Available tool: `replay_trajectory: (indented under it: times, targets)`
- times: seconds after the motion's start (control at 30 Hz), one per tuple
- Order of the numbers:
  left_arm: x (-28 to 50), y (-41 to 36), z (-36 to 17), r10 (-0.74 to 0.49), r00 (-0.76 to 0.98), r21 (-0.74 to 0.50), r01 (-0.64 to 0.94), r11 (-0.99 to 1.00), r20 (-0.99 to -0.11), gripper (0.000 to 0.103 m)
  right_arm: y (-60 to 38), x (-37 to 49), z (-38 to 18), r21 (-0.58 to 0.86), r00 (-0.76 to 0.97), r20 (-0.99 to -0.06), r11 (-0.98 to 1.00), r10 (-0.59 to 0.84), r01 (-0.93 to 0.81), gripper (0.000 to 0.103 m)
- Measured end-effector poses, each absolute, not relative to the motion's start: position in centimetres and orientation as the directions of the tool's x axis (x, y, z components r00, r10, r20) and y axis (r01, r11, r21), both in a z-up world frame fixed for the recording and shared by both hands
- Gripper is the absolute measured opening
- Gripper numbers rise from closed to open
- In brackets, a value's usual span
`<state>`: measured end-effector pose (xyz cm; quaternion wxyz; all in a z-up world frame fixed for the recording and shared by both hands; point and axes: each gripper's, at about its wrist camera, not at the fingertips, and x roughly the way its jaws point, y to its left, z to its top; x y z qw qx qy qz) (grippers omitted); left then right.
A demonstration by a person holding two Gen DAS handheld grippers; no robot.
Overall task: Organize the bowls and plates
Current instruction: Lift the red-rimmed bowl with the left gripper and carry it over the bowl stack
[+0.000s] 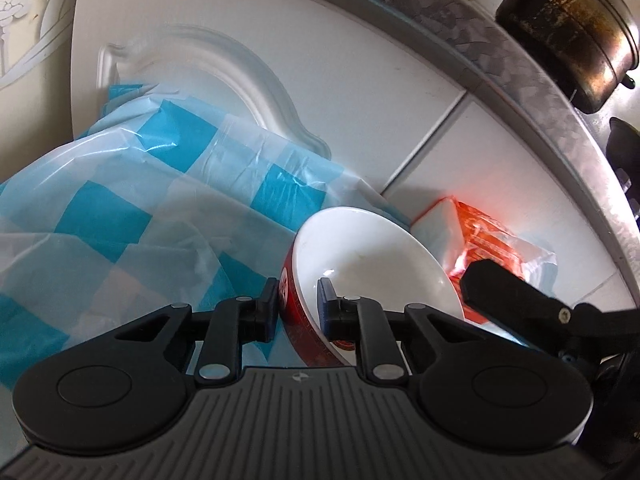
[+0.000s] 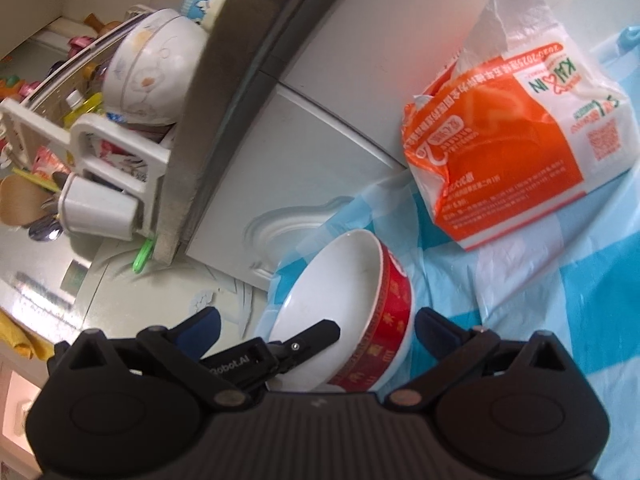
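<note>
Left gripper (image 1: 298,300): fingers clamped on bowl (image 1: 372,264) rim | right gripper (image 2: 318,330): fingers spread, bowl between | orange bag (image 2: 512,168): seen beyond bowl

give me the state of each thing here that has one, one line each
red bowl: tilted on its side, empty, rim pinched by the left gripper
left gripper: shut on the red bowl, one finger inside, one outside
right gripper: open, fingers spread either side of the red bowl
orange bag: top torn open, lying on the checked sheet
white bowl: upside down in the rack
</note>
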<state>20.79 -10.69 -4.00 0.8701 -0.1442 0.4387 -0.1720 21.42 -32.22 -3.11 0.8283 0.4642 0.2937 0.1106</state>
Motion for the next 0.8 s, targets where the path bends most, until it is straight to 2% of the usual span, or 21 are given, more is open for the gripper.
replay_trajectory:
  times: [0.8]
  targets:
    - [8.2, -10.1, 3.8, -0.464, 0.575, -0.44, 0.193, 0.877, -0.674, 0.017, -32.6, 10.8, 4.4, 0.807, 0.788, -0.354, 0.59, 0.504, -0.014, 0.103]
